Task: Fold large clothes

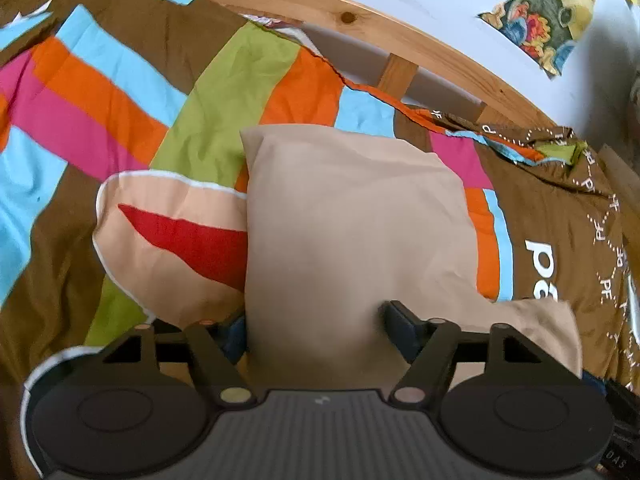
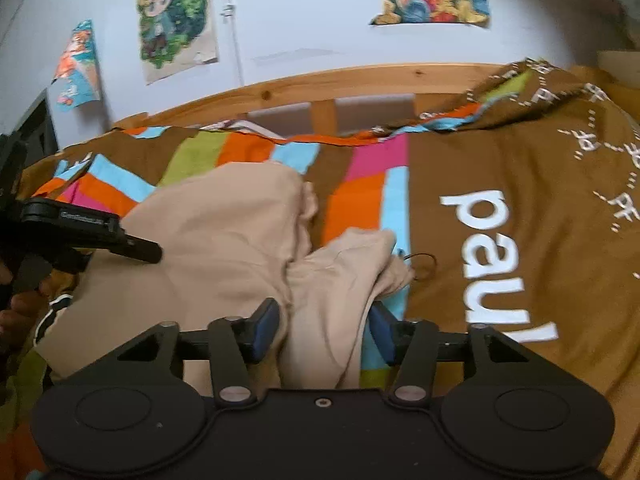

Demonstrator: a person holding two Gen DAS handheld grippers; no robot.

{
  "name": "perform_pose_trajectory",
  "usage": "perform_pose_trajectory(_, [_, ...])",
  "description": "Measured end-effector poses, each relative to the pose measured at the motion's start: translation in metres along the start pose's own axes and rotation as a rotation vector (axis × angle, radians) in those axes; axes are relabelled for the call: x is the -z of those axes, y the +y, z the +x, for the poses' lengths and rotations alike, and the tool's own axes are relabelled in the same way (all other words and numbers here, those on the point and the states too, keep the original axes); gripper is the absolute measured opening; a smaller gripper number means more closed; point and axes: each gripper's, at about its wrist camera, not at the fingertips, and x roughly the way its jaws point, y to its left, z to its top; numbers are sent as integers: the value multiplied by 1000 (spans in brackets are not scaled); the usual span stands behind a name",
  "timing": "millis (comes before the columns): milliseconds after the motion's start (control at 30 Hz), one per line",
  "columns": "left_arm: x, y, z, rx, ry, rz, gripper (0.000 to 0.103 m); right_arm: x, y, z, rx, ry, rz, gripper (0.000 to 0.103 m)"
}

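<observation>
we see a bed spread with a striped cover point(image 2: 360, 168) of brown, orange, pink, blue and green across the middle of both frames, a pine headboard point(image 2: 280, 92) curving behind it, and a pale wall point(image 2: 300, 20) with colourful posters point(image 2: 176, 20) along the top.

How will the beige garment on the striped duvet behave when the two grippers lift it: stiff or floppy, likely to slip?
The beige fabric garment is probably floppy: it bunches in soft folds between the right gripper fingers. It looks thin and light, so unheld parts should droop. Its smooth surface, seen by the left gripper, may slide on the striped duvet.
</observation>
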Motion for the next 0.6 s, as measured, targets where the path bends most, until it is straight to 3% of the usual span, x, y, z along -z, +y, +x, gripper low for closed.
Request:
perform_pose_trajectory(267, [7,-12,-14,-35,-2,-8,101,3,13,-18,-2,-46,-5,77])
perform_pose_trajectory(600, [22,-35,-90,-63,-148,48,102,-16,36,-71,-55,-178,-41,99])
